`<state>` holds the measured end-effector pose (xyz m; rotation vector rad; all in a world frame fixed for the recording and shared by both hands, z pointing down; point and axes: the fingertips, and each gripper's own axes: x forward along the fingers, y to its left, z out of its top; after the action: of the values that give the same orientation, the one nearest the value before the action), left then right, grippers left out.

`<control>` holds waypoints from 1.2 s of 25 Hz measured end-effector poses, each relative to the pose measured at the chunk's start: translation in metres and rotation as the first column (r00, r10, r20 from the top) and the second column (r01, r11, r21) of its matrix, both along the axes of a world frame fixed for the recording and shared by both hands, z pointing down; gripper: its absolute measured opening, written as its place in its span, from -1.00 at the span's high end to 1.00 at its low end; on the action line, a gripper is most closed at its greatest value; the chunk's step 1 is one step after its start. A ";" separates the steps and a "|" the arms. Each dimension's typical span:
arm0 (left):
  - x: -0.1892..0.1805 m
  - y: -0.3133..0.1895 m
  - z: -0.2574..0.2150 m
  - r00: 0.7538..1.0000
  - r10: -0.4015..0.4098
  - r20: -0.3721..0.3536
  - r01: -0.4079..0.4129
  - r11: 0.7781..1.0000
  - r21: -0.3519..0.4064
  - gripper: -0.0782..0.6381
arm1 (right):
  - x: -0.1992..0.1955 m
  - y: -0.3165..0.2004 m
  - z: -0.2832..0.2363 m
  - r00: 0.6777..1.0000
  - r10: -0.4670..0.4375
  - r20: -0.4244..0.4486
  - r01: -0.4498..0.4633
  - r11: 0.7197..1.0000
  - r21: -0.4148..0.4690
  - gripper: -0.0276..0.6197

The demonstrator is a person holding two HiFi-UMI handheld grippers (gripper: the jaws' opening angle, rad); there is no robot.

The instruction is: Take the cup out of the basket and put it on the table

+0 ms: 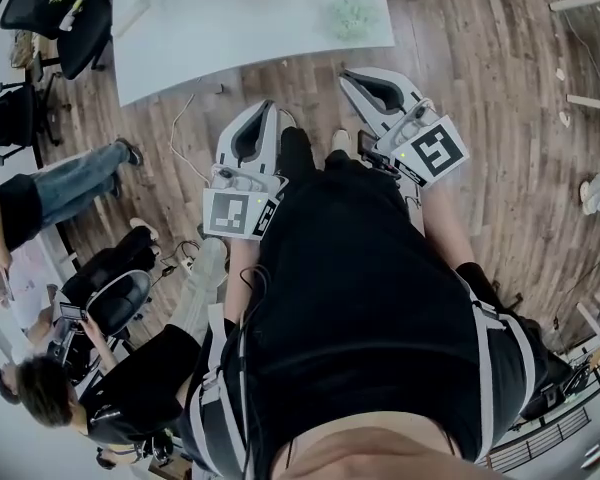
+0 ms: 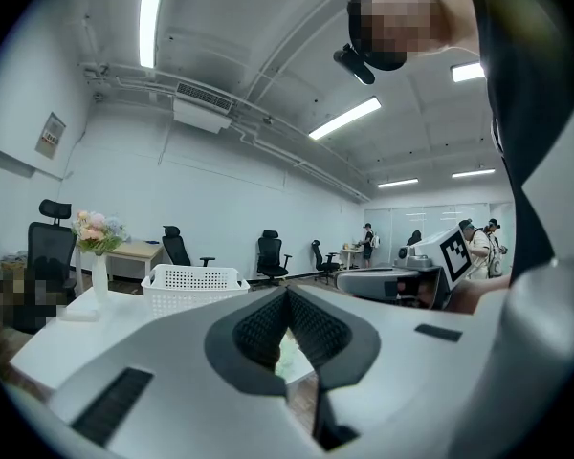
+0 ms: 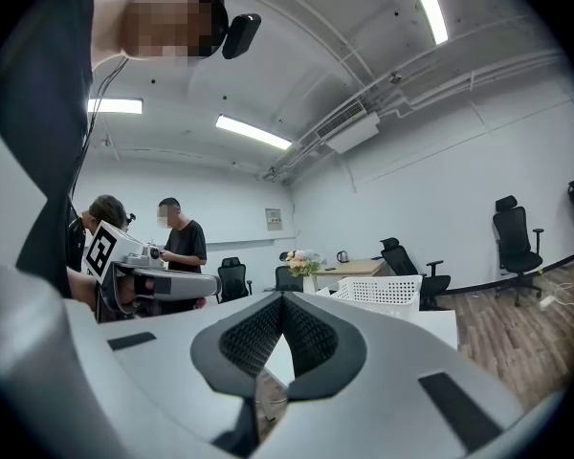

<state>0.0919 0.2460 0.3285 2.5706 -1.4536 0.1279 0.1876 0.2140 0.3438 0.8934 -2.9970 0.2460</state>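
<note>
**Surface.** We record one white worktop (image 1: 250, 38) on a wood-plank floor (image 1: 500, 88). On it we list:
- a white perforated basket (image 2: 193, 288) toward the far side;
- a white vase of pink flowers (image 2: 98, 247) at the corner, left of the basket in the left gripper view;
- a pale green object (image 1: 352, 15) near the right end, which we cannot identify.

**Room.** White walls and an exposed ceiling with strip lights (image 2: 344, 118) and a ceiling air unit (image 2: 203, 113). Black office chairs (image 2: 271, 253) stand along the far wall, and a wooden desk (image 3: 364, 268) stands behind the worktop.

**Cup.** We cannot place it. No view looks into the basket, and the basket's walls hide whatever it holds.

**Left gripper** (image 1: 266, 106). Held about level in front of the person, short of the worktop edge. Its jaws are closed together with nothing between them.

**Right gripper** (image 1: 346, 74). Beside the left one and a little nearer the worktop. Its jaws are likewise pressed together and empty.

**View differences.**
- Only the head view shows the floor, a cable (image 1: 185, 118) trailing on it and people seated at the left (image 1: 90, 388).
- Only the gripper views show the basket's side wall and the ceiling.
- Only the right gripper view shows a standing person in a black shirt (image 3: 177, 247) and a kettle (image 3: 342, 255) on the desk.
- Each gripper view shows the other gripper alongside.
</note>
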 end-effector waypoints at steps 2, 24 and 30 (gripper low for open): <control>-0.002 -0.004 0.000 1.000 -0.006 -0.001 0.006 1.000 -0.003 0.73 | -0.003 -0.004 0.001 1.000 -0.008 0.000 0.008 1.000 -0.011 0.86; -0.086 -0.114 -0.002 0.989 0.145 0.041 -0.146 0.989 0.029 0.73 | -0.117 -0.091 -0.009 0.998 0.029 -0.048 -0.029 1.000 0.001 0.86; -0.122 -0.141 0.003 0.987 0.151 0.052 -0.152 0.988 0.018 0.73 | -0.158 -0.118 -0.014 0.996 0.048 -0.078 -0.048 0.999 0.004 0.86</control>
<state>-0.0300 0.1046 0.3316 2.7132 -1.2803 0.2002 0.0296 0.0955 0.3302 0.9534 -2.9077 0.2039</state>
